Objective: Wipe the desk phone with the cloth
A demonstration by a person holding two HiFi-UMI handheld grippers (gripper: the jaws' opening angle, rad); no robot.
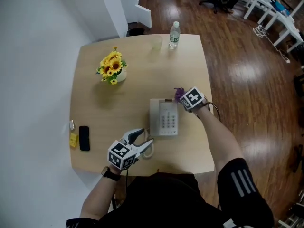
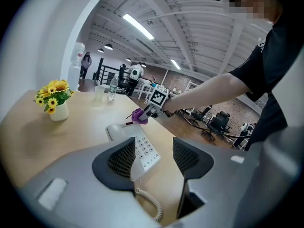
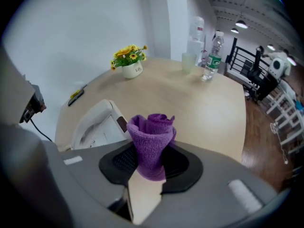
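The white desk phone (image 1: 164, 118) lies on the wooden table (image 1: 137, 94), handset along its left side. My right gripper (image 1: 182, 97) is at the phone's far right corner, shut on a rolled purple cloth (image 1: 178, 94). In the right gripper view the cloth (image 3: 151, 139) stands up between the jaws of the gripper (image 3: 152, 156), just right of the phone (image 3: 97, 122). My left gripper (image 1: 145, 137) is open at the phone's near left corner. In its own view the gripper (image 2: 154, 145) has that corner of the phone (image 2: 141, 151) beside its left jaw, and the coiled cord (image 2: 151, 204) lies below.
A sunflower pot (image 1: 114, 70) stands at the table's far left. A water bottle (image 1: 174, 34) and a clear cup (image 1: 156, 44) are at the far edge. A black device (image 1: 84, 137) and a yellow item (image 1: 73, 140) lie near the left edge.
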